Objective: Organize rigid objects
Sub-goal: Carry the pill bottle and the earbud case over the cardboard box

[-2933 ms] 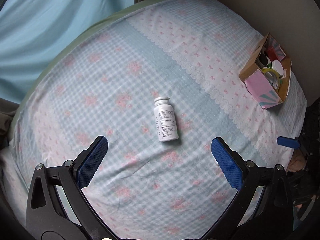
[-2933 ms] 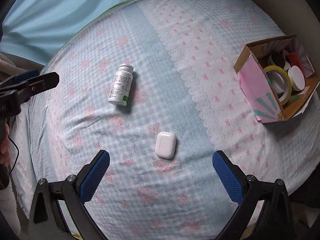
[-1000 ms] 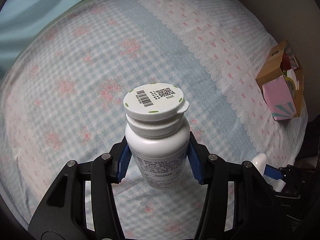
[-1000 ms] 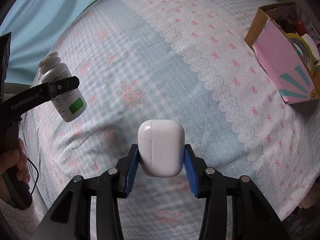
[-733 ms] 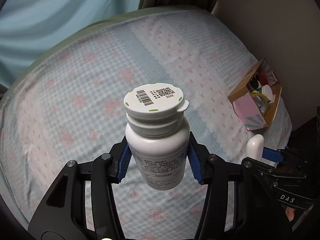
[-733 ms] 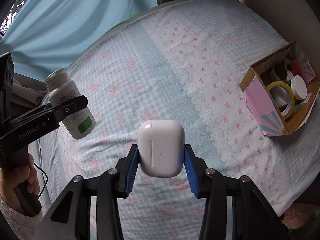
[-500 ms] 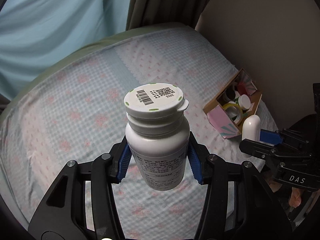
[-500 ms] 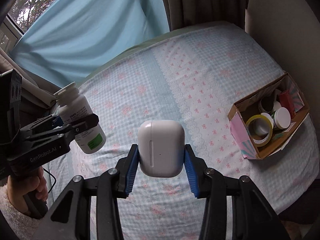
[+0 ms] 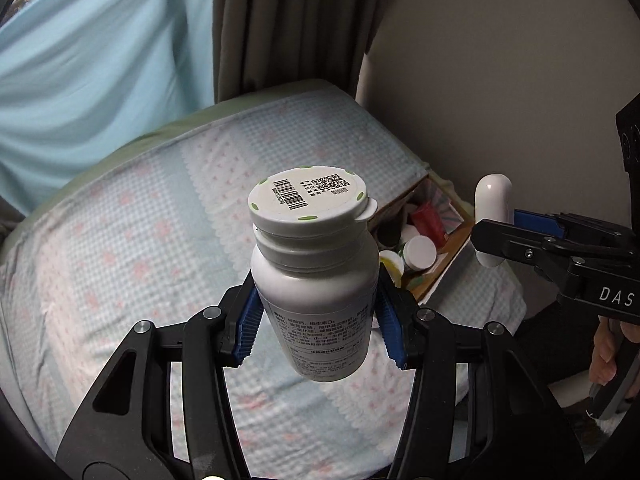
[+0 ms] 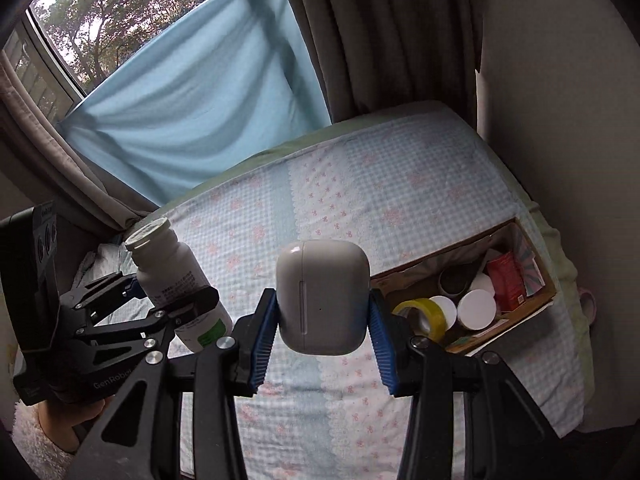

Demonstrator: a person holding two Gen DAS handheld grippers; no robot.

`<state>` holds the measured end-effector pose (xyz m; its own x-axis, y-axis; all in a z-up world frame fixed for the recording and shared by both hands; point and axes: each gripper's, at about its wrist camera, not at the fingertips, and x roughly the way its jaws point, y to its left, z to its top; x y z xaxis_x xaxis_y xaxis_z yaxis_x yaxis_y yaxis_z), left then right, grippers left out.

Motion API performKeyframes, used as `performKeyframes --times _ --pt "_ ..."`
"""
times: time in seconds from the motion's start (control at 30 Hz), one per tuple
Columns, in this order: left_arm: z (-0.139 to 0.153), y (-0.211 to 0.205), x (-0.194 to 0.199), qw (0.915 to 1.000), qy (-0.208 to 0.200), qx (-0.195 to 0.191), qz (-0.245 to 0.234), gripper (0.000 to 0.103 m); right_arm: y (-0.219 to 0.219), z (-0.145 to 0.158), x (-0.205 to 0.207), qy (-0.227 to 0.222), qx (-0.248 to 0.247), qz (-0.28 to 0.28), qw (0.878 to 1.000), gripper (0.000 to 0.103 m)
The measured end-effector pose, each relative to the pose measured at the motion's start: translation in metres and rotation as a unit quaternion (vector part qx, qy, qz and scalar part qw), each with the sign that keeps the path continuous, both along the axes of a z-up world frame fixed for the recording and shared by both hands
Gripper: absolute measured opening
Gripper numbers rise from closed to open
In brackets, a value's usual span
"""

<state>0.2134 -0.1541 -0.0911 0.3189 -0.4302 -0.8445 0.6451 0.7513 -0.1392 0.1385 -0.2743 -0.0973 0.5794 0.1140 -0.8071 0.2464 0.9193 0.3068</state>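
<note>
My left gripper point(image 9: 320, 328) is shut on a white pill bottle point(image 9: 316, 280) with a barcoded lid, held upright high above the bed. My right gripper point(image 10: 322, 328) is shut on a white earbuds case point(image 10: 322, 296), also lifted clear of the bed. In the right wrist view the pill bottle point(image 10: 176, 280) and left gripper point(image 10: 132, 300) hang at the left; in the left wrist view the earbuds case point(image 9: 492, 224) shows at the right. A cardboard box point(image 10: 516, 312) with tape, jars and a red item lies beyond both grippers, partly hidden behind the bottle point(image 9: 436, 240).
The bed point(image 10: 360, 184) has a blue checked cover with pink flowers. A beige wall point(image 10: 560, 120) runs along the right, right behind the box. Grey curtains point(image 10: 380, 40) and a blue cloth point(image 10: 192, 100) hang at the far end. A person's hand point(image 9: 604, 356) grips the right handle.
Both grippers have risen well above the bed with their objects and moved toward the cardboard box; more of the wall, curtains and window has come into view.
</note>
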Motion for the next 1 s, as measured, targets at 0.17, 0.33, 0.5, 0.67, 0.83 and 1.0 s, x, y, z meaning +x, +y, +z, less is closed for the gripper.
performKeyframes --times 0.17,0.33,0.5,0.67,0.83,1.0 --pt "-0.019 -0.072 -0.023 0.9992 0.028 -0.026 0.015 0.047 -0.078 -0.007 -0.016 0.013 -0.015 0.002 1.0 0.041" --pt "-0.049 -0.13 -0.035 0.9981 0.051 -0.029 0.019 0.047 -0.139 -0.028 -0.026 0.036 -0.028 -0.006 0.999 0.041" --pt "-0.089 -0.172 -0.031 0.9966 0.077 -0.019 0.021 0.047 -0.185 -0.067 -0.023 0.07 -0.017 -0.015 0.997 0.041" --pt "-0.133 -0.205 -0.014 0.9949 0.1 0.001 0.018 0.047 -0.213 -0.112 -0.014 0.1 -0.005 -0.016 0.995 0.041" --pt "-0.175 -0.229 0.007 0.9931 0.114 0.02 0.015 0.047 -0.228 -0.157 -0.006 0.129 0.005 -0.01 0.992 0.041" --pt "-0.214 -0.256 0.03 0.992 0.117 0.048 0.0 0.047 -0.231 -0.201 0.005 0.151 0.016 0.003 0.988 0.041"
